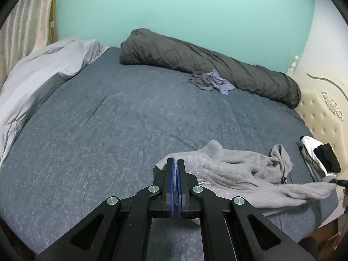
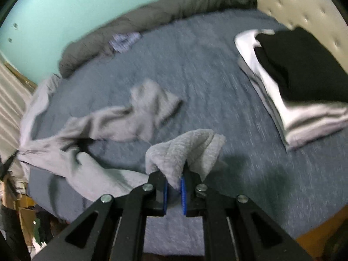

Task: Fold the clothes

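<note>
Your right tongs (image 2: 174, 179) sat closest to the lens, their blue pads (image 2: 184, 192) narrowed on a bunched fold of the grey fleece garment (image 2: 108, 119); that fold stood up in a peak above the tips, and the rest of the garment trailed away across the bed (image 2: 217, 69) in a crumpled strip toward your other hand. Your left tongs (image 1: 175, 163) had their jaws pressed together with only a thin line between the blue pads; a corner of the same grey garment lay at their tips, though whether any cloth was caught in them could not be told from that view. From the left wrist view the garment stretched off to the far edge, where the tip of your right tongs pinched its end. Beyond the garment, against the cream tufted headboard (image 2: 293, 4), a folded stack (image 2: 304, 82) rested on the bed, black cloth on top of white and grey pieces. Farther from the garment, a rolled dark grey duvet (image 1: 206, 63) lay along the teal wall (image 1: 174, 10); a small heap of bluish clothes (image 1: 211, 81) lay touching the duvet. A pale grey pillow (image 1: 43, 69) lay at the bed's side, well apart from the garment.
</note>
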`<state>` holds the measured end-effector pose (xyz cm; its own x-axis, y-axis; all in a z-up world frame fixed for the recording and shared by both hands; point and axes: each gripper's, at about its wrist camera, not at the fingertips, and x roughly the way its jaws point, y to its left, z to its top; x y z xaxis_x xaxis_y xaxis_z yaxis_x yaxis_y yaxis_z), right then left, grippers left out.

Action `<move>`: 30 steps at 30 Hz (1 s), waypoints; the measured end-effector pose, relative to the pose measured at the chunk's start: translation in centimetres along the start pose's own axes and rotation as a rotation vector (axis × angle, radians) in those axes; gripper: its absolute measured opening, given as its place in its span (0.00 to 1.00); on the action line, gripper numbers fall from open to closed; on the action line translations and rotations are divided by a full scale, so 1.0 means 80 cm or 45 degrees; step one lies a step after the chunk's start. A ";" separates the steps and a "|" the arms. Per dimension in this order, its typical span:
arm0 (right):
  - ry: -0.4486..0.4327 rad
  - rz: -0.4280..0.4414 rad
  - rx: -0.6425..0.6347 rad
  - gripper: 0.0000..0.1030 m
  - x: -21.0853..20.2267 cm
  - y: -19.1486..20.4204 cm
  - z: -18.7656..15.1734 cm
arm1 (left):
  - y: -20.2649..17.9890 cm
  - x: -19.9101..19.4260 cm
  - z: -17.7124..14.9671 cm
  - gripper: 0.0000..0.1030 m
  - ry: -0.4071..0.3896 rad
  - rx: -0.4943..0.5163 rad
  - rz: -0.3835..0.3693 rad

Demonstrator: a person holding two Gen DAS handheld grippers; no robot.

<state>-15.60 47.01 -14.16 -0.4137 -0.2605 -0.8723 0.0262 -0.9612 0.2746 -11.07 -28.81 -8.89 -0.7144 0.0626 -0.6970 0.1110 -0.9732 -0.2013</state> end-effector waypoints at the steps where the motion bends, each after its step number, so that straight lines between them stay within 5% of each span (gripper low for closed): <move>1: 0.029 -0.006 0.011 0.08 0.011 -0.004 -0.005 | 0.001 0.007 -0.005 0.02 0.018 0.000 0.006; 6: 0.132 -0.029 0.062 0.10 0.090 -0.008 -0.022 | 0.006 0.056 -0.031 0.02 0.101 -0.014 0.034; 12: 0.122 -0.166 -0.011 0.11 0.149 0.007 -0.001 | 0.015 0.118 -0.048 0.02 0.167 -0.052 0.066; 17: 0.053 -0.240 0.003 0.52 0.142 0.001 0.036 | 0.035 0.144 -0.050 0.03 0.203 -0.114 0.054; 19: 0.035 -0.260 0.016 0.53 0.136 -0.003 0.045 | 0.044 0.143 -0.049 0.08 0.207 -0.147 0.062; 23: 0.039 -0.343 -0.005 0.59 0.130 -0.004 0.048 | 0.062 0.132 -0.043 0.38 0.175 -0.167 0.114; 30: 0.209 -0.336 -0.057 0.61 0.145 -0.036 0.031 | 0.061 0.169 -0.039 0.41 0.233 -0.072 0.117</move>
<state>-22.73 46.97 -24.08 -0.2588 -0.0092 -0.9659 -0.0213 -0.9997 0.0152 -18.05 -32.02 -21.47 -0.5628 0.0182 -0.8264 0.2123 -0.9630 -0.1658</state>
